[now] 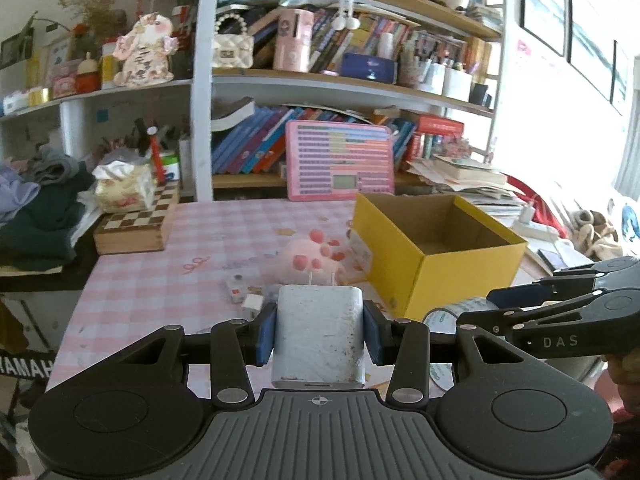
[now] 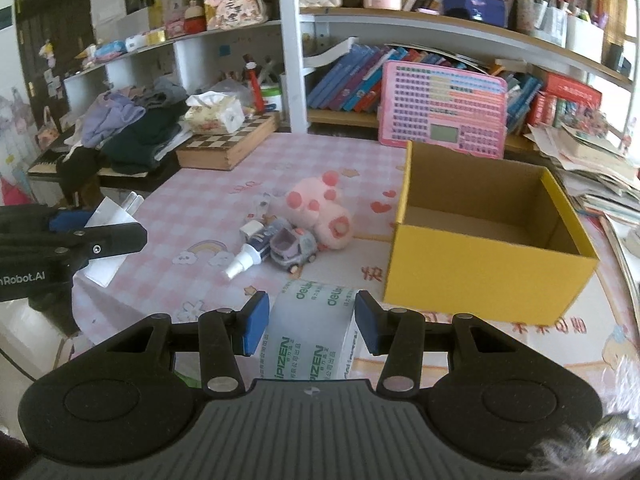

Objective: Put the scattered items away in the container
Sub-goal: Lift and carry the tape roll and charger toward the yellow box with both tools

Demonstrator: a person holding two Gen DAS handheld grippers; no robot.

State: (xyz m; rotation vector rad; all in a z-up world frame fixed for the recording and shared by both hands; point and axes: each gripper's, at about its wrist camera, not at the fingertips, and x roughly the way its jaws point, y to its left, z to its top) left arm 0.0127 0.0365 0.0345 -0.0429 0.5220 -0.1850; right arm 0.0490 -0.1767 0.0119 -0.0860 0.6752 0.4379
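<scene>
Only the right wrist view shows the toy car point(image 2: 294, 248) beside the spray bottle point(image 2: 252, 249).

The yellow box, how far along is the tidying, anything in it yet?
Nothing looks done: the yellow box shows only bare cardboard inside. In hand: the left gripper clamps a white charger, and the right gripper holds a tape roll. Left on the table: pink plush, toy car, spray bottle.

Chessboard box point(image 2: 228, 148), tissue pack point(image 2: 216, 114), pink tablet point(image 2: 442, 110).
</scene>
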